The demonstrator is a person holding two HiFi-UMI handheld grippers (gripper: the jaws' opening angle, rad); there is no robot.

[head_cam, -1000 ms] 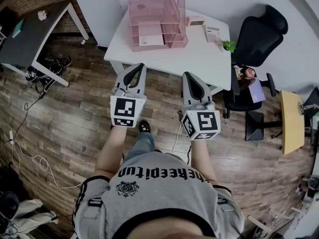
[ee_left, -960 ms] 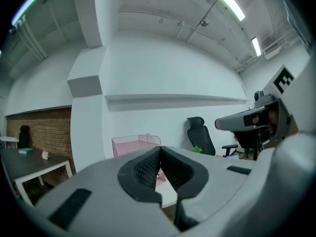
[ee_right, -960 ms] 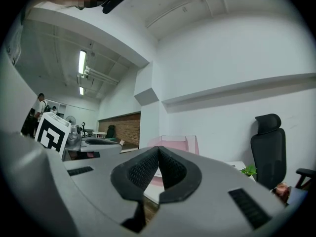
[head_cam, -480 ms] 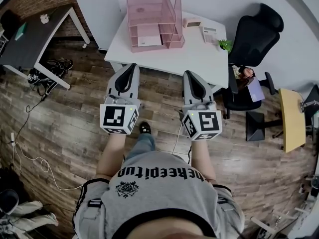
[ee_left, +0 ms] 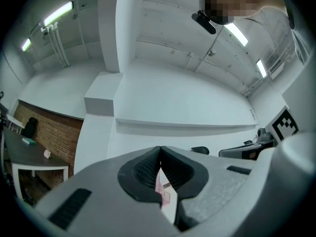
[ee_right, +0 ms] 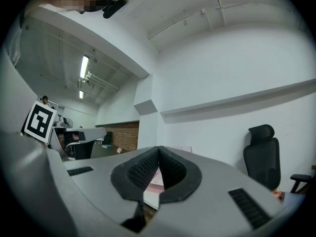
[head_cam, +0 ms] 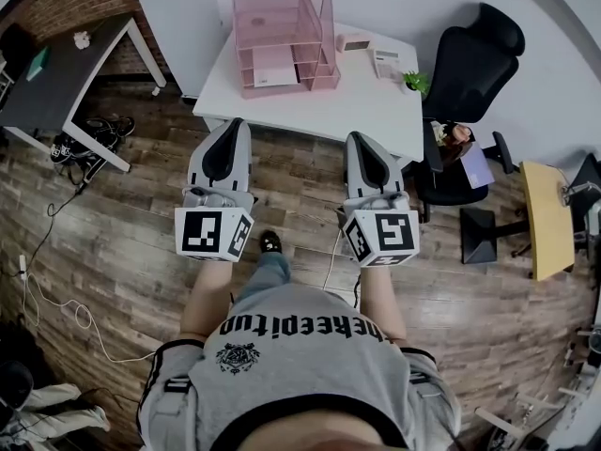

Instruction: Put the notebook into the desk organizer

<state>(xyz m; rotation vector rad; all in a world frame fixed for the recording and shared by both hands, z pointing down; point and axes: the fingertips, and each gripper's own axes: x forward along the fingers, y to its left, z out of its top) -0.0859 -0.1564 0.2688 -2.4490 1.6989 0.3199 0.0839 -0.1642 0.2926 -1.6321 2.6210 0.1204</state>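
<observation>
From the head view, the pink desk organizer (head_cam: 282, 28) stands at the far end of the white tabletop (head_cam: 319, 106) in the upper middle of the frame. A pale flat notebook (head_cam: 273, 64) appears to lie in its lowest front tray. A small white item (head_cam: 387, 61) and a green plant (head_cam: 411, 83) sit to the organizer's right, and a black office chair (head_cam: 474, 59) stands further right. Both tools hover over the wooden floor (head_cam: 122, 224), short of the tabletop's near edge. In the left gripper view, the left hand-held gripper (ee_left: 159, 152) is clenched with nothing between its jaws, and a sliver of pink shows beneath them. In the right gripper view, the right hand-held gripper (ee_right: 158, 150) is likewise clenched and empty, with the tabletop's edge behind it.
</observation>
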